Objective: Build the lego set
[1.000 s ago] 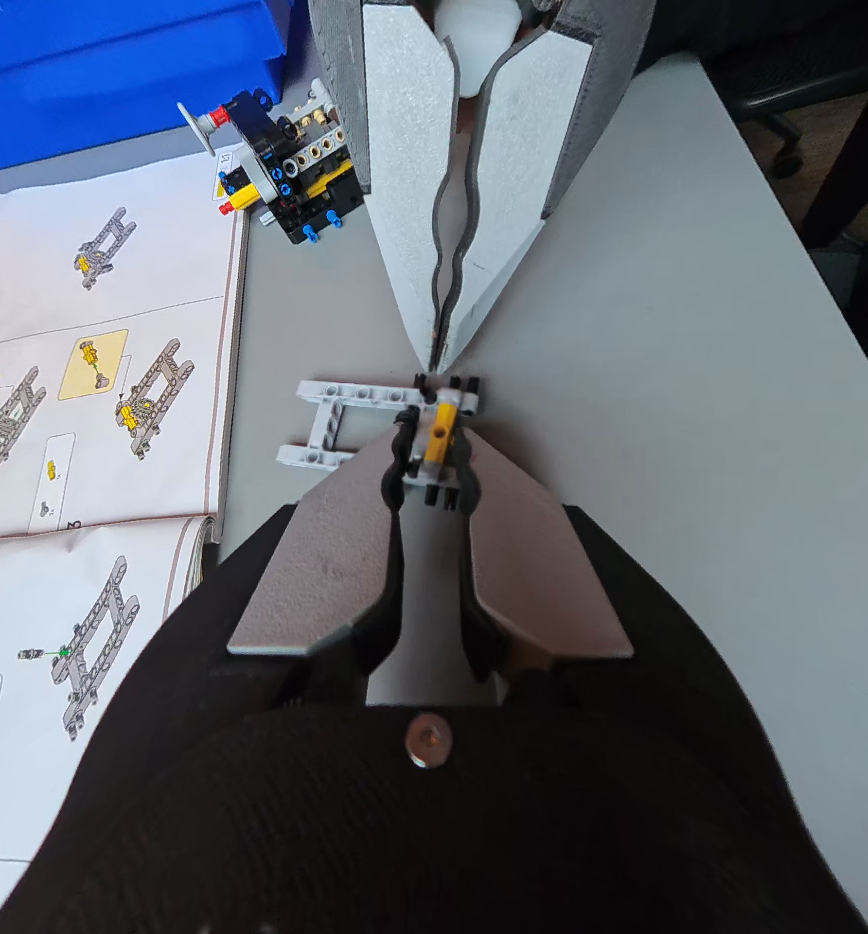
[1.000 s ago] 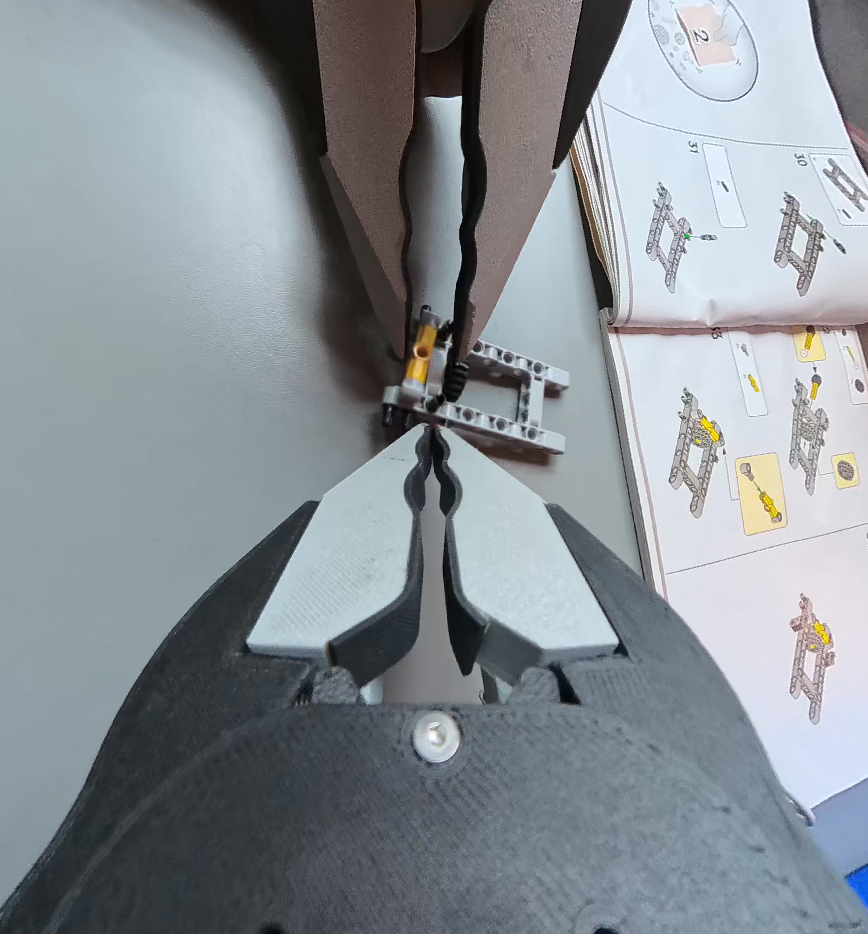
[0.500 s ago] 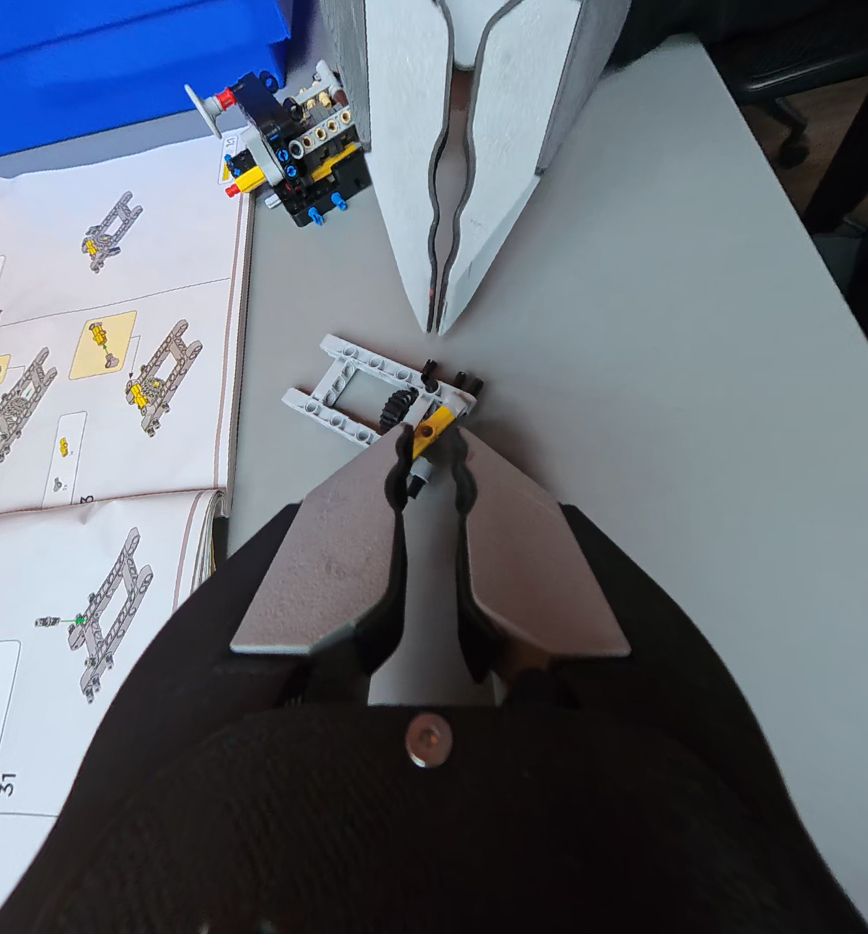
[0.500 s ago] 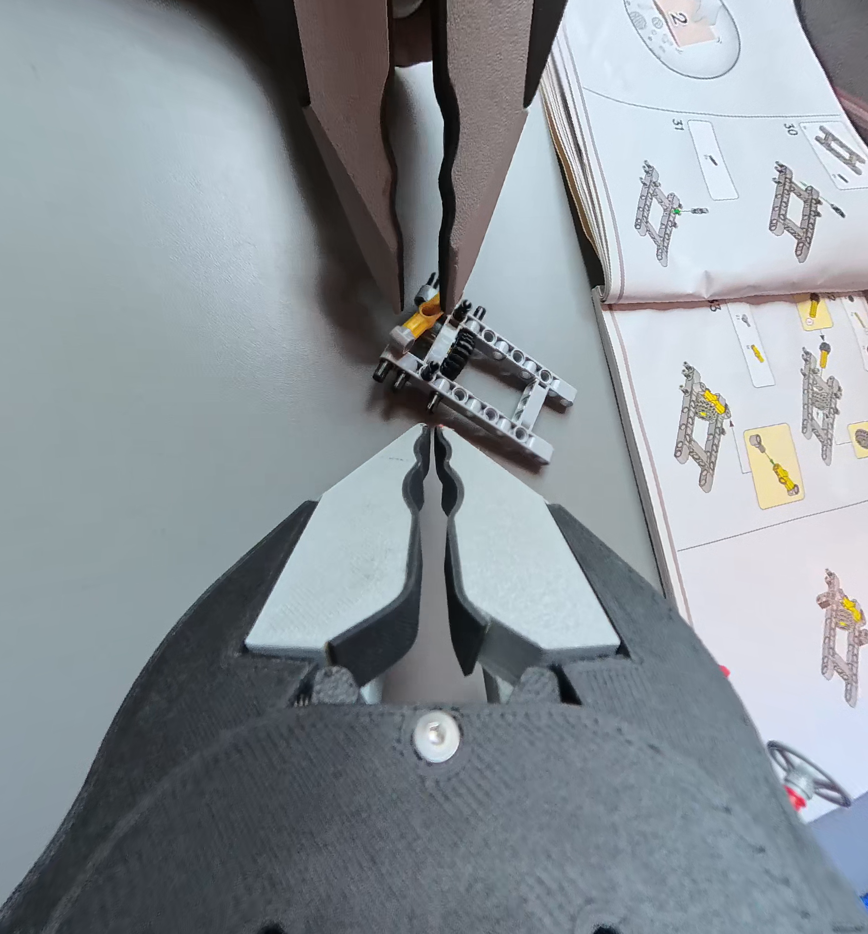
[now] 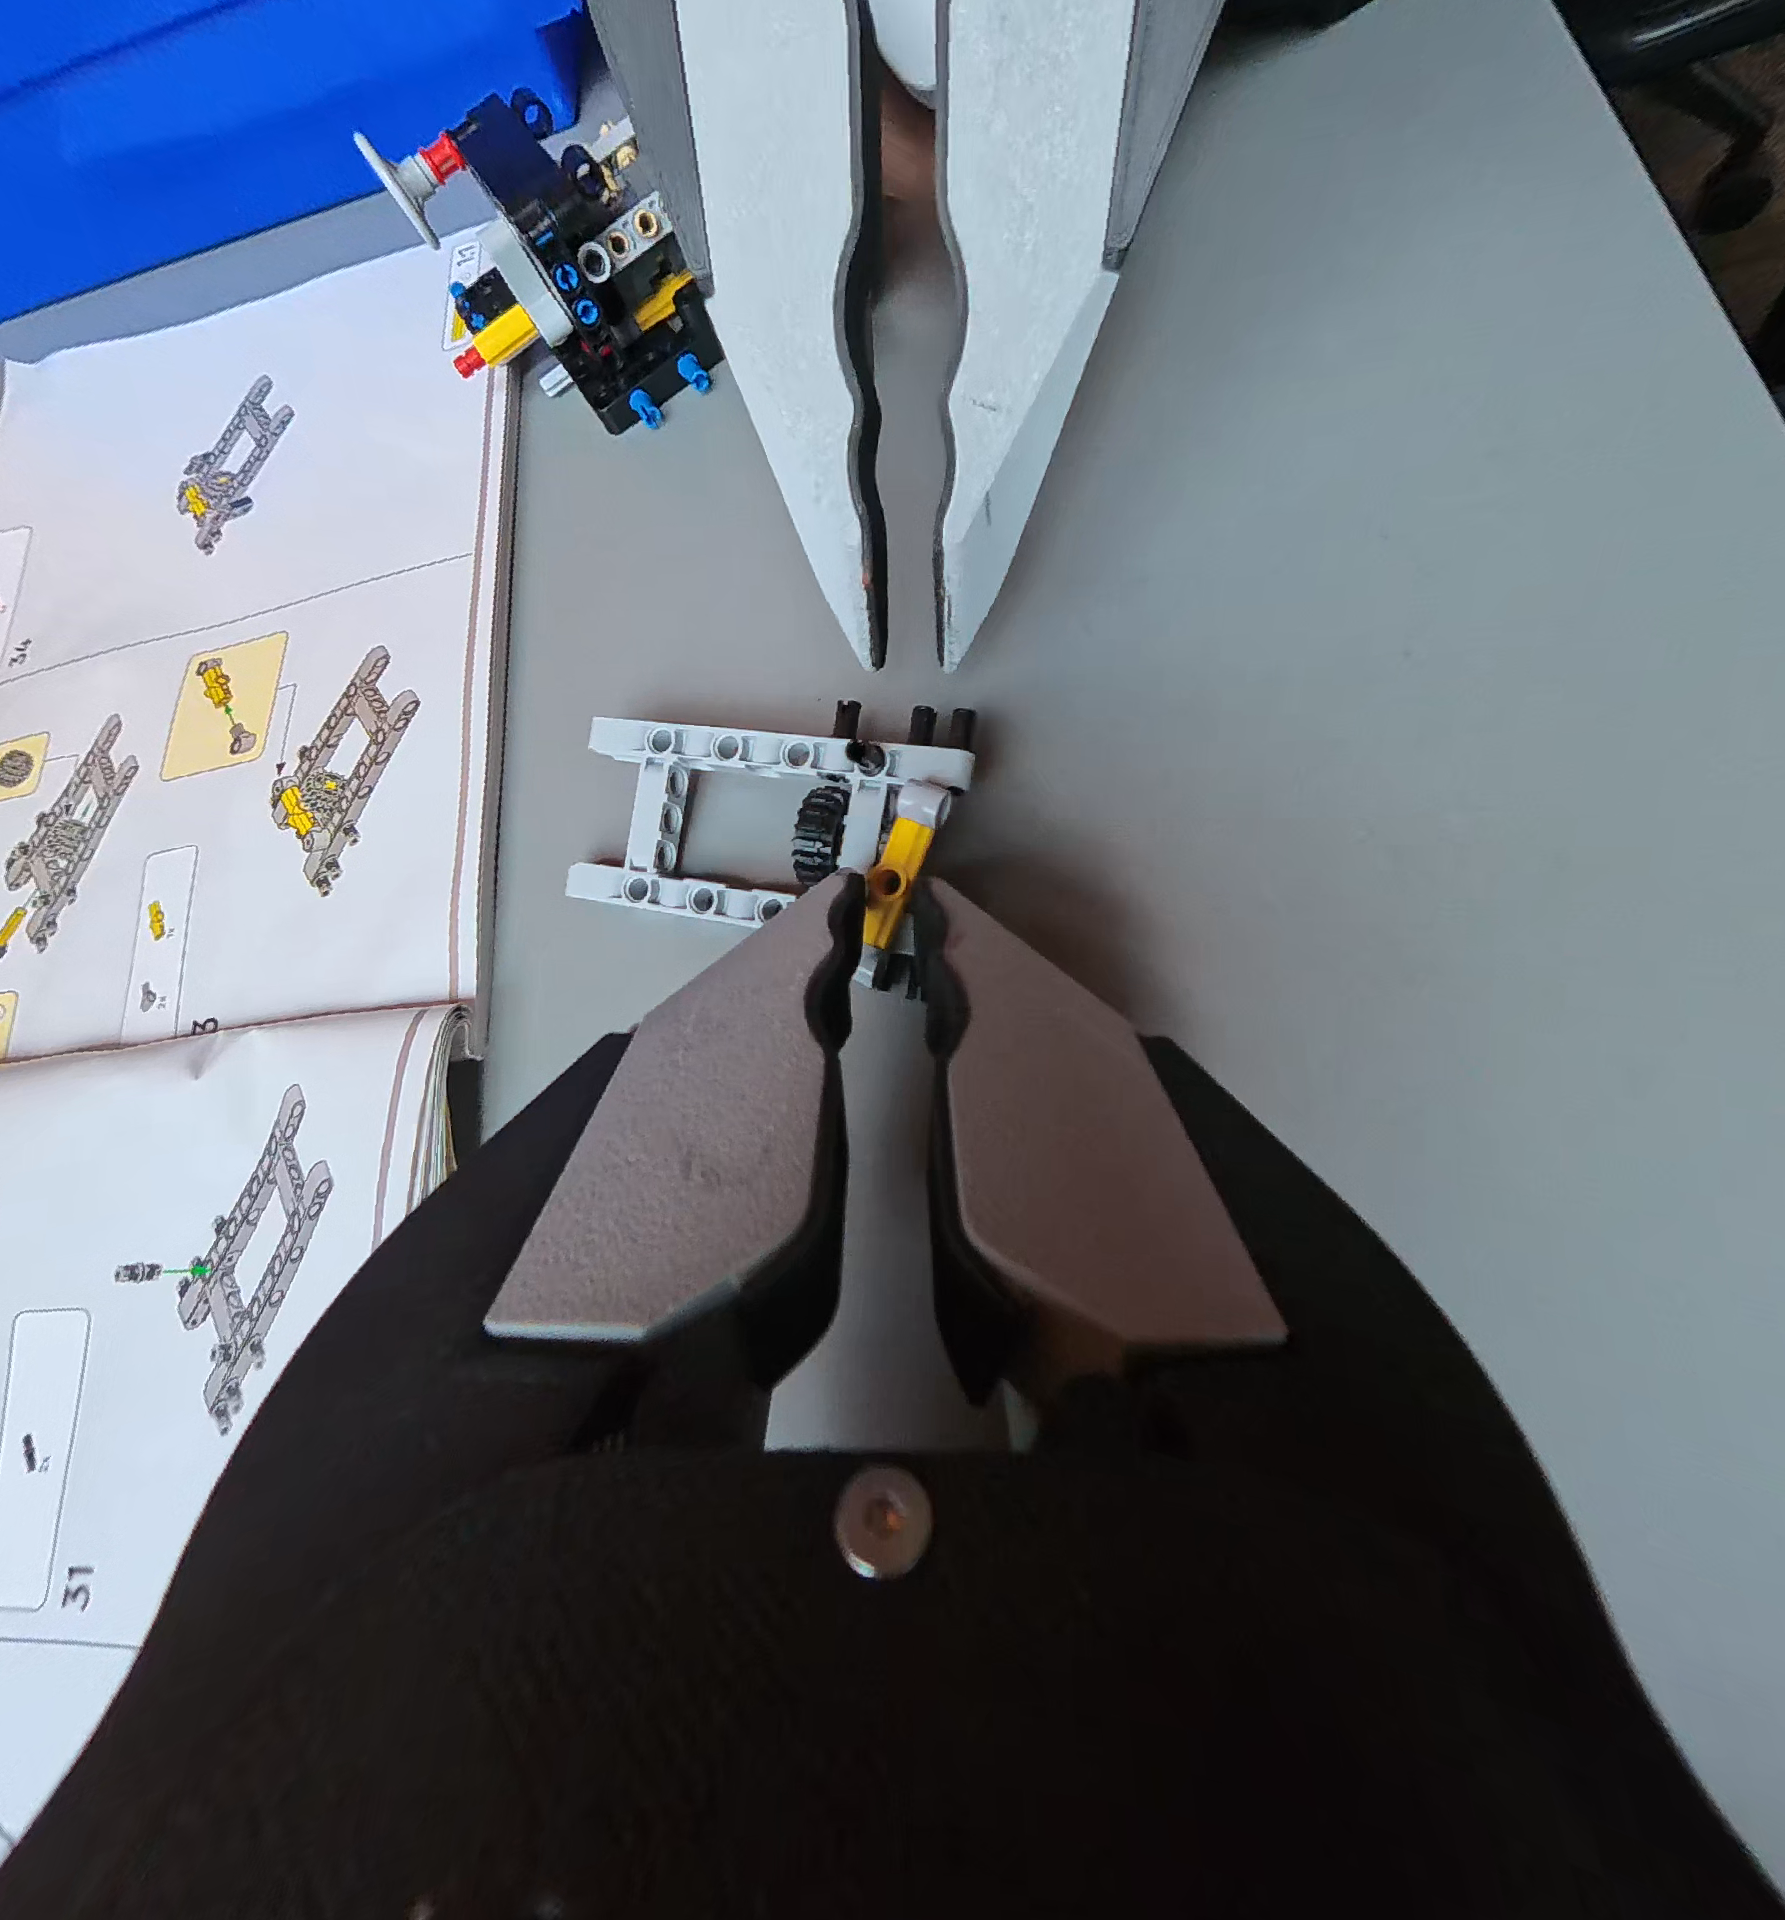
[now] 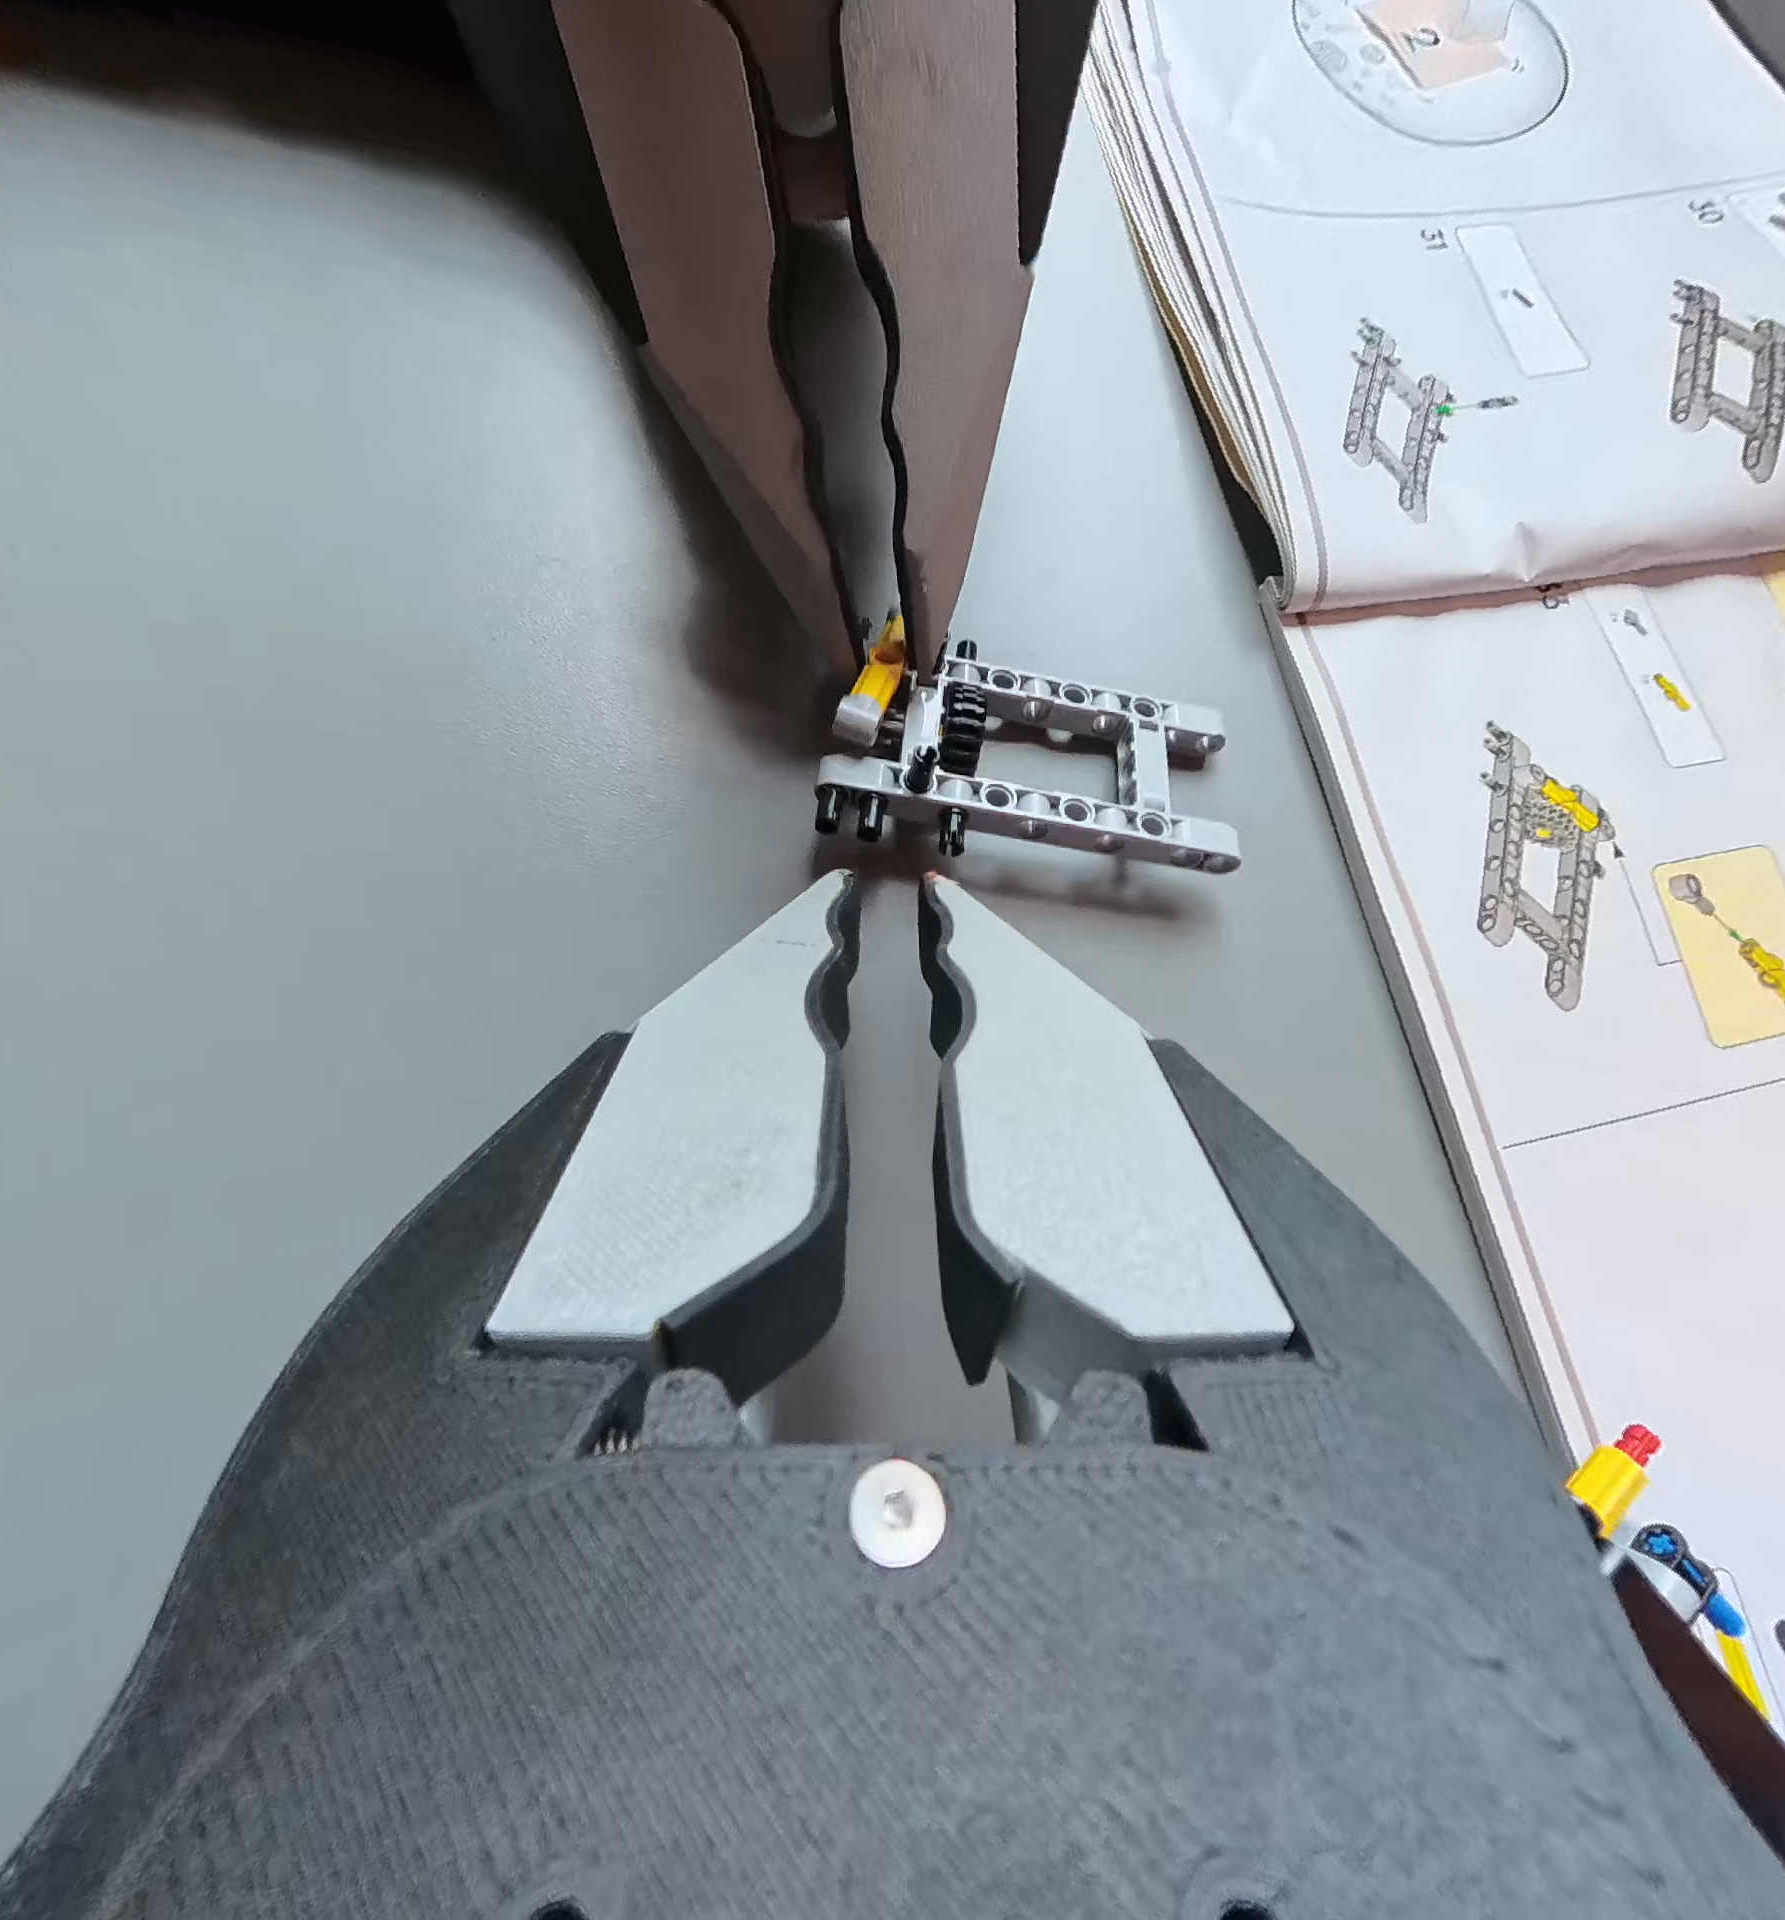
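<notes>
A light grey Lego frame (image 5: 722,821) with a black gear (image 5: 820,826) and black pins lies on the grey table. A yellow connector (image 5: 893,883) sits at its right end. My left gripper (image 5: 888,888) is shut on that yellow connector. The right gripper (image 5: 909,657) comes in from the top, just beyond the frame's black pins. In the right wrist view my right gripper (image 6: 885,883) is slightly open and empty, just short of the frame (image 6: 1054,769). The left gripper (image 6: 893,644) grips the yellow connector (image 6: 880,670) from the far side.
An open instruction booklet (image 5: 223,727) lies left of the frame, and it also shows in the right wrist view (image 6: 1594,727). A black, yellow and blue Lego sub-assembly (image 5: 576,281) stands by a blue bin (image 5: 192,125). The table edge (image 5: 1698,312) runs along the right. Left tips to right tips: about 5 cm.
The right gripper was shut and touching the frame; it has drawn back slightly and opened a little. The frame swung askew, then back square, with the left gripper still holding the yellow connector.
</notes>
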The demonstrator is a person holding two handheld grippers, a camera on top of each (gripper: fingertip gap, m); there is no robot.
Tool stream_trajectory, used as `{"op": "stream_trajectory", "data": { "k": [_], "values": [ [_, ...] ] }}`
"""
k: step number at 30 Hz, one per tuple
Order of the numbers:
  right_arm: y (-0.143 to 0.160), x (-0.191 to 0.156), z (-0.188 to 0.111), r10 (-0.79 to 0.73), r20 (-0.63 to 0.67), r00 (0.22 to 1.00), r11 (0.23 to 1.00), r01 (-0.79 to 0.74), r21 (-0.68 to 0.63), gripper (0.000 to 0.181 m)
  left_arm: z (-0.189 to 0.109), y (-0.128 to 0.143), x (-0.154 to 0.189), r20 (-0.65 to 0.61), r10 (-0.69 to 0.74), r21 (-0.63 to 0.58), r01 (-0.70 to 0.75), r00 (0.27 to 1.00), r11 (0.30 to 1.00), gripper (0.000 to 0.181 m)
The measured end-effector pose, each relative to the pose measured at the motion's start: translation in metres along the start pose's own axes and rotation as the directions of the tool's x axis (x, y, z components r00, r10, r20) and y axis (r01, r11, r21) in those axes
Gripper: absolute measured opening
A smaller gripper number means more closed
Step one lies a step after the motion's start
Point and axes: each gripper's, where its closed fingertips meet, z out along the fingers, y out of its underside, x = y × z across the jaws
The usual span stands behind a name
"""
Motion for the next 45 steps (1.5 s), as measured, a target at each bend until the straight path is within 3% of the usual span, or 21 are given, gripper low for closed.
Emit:
{"op": "stream_trajectory", "data": {
  "k": [14,20,31,33,37,45],
  "values": [
    [0.017,-0.002,0.004,0.027,0.013,1.000,0.999,-0.027,-0.017,0.015,-0.013,-0.013,-0.007,0.021,-0.035,0.087,0.033,0.999,0.996,0.006],
    [0.015,-0.010,0.005,0.047,0.047,0.998,0.999,-0.047,0.015,0.031,-0.014,-0.012,-0.015,0.058,-0.053,0.091,0.048,0.997,0.995,0.006],
    [0.018,-0.010,0.002,0.104,-0.040,0.994,0.995,-0.103,0.014,0.042,-0.011,-0.014,-0.016,0.060,-0.056,0.103,0.050,0.997,0.993,0.006],
    [0.017,-0.017,0.003,0.115,-0.017,0.993,0.993,-0.115,0.012,0.056,-0.011,-0.015,-0.015,0.047,-0.068,0.119,0.062,0.997,0.991,0.006],
    [0.011,-0.022,0.010,0.132,-0.042,0.990,0.991,-0.132,0.008,0.066,-0.011,-0.012,-0.014,0.046,-0.071,0.114,0.066,0.996,0.991,0.006],
    [0.001,-0.005,0.028,0.241,-0.146,0.959,0.969,-0.245,-0.010,0.107,-0.013,-0.005,-0.015,0.069,-0.094,0.100,0.087,0.993,0.991,0.006]
  ]
}}
